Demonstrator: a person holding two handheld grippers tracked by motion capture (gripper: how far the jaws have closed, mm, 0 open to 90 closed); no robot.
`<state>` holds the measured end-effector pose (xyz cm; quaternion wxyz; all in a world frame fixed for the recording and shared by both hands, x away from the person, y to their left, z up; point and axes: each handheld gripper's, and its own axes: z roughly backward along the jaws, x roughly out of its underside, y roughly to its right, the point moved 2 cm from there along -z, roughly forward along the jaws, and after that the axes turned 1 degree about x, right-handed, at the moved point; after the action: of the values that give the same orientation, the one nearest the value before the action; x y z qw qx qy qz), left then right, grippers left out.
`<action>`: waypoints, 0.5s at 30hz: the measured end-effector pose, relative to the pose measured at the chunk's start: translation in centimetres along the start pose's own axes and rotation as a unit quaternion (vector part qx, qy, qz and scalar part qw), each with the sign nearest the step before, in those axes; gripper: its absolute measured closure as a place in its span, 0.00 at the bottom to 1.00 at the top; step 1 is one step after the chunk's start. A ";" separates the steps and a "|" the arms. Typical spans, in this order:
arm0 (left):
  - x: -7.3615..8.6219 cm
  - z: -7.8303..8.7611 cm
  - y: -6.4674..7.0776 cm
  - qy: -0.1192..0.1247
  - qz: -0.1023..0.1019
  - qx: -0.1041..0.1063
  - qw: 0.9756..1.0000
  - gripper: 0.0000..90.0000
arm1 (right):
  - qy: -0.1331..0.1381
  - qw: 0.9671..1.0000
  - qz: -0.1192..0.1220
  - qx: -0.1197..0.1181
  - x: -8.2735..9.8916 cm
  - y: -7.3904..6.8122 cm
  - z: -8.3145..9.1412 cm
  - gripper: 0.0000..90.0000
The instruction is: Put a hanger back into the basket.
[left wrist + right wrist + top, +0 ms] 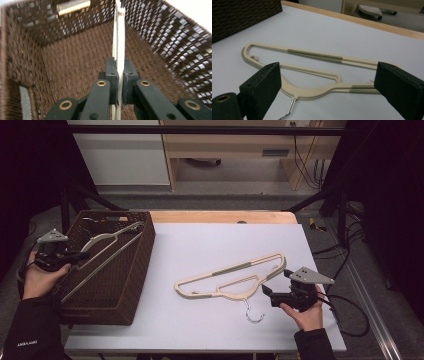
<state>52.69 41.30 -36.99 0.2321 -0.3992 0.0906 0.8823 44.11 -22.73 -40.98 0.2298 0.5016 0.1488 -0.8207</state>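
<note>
Left gripper (119, 82) clenched on a cream hanger (107, 251), held edge-on over the woven basket (135, 285), long axis running down into it. Right gripper (324, 87) released, jaws spread wide, hovering just before the second hanger (312, 72) flat on the worktop (200, 245), long axis crosswise to the jaws, nearer the right hand (307, 312).

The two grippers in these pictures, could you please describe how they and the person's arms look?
Both the left gripper and the right gripper are black, each topped by a grey three-cornered plate and trailing a dark cable. Brass-coloured rivets mark the left jaws' linkage. The person wears dark sleeves, the left with small white lettering.
</note>
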 end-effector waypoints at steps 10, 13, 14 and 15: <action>1.9 -0.5 -1.4 -0.064 0.043 -0.065 0.995 0.86 | -0.003 1.000 0.000 -0.002 0.0 -0.1 -0.2 0.09; 2.4 0.2 -1.9 -0.056 0.057 -0.079 0.994 0.80 | -0.005 1.000 0.000 -0.002 0.1 -0.2 -0.3 0.09; 2.5 0.7 -1.9 -0.051 0.062 -0.087 0.993 0.78 | -0.005 1.000 0.001 -0.002 0.1 -0.2 -0.3 0.09; 2.6 1.0 -1.9 -0.040 0.065 -0.088 0.993 0.74 | -0.004 1.000 0.000 -0.003 0.1 -0.2 -0.3 0.09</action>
<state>51.44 44.20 -38.18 0.1414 -0.3755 0.0290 0.9155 44.23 -22.44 -41.18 0.2322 0.4975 0.1499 -0.8223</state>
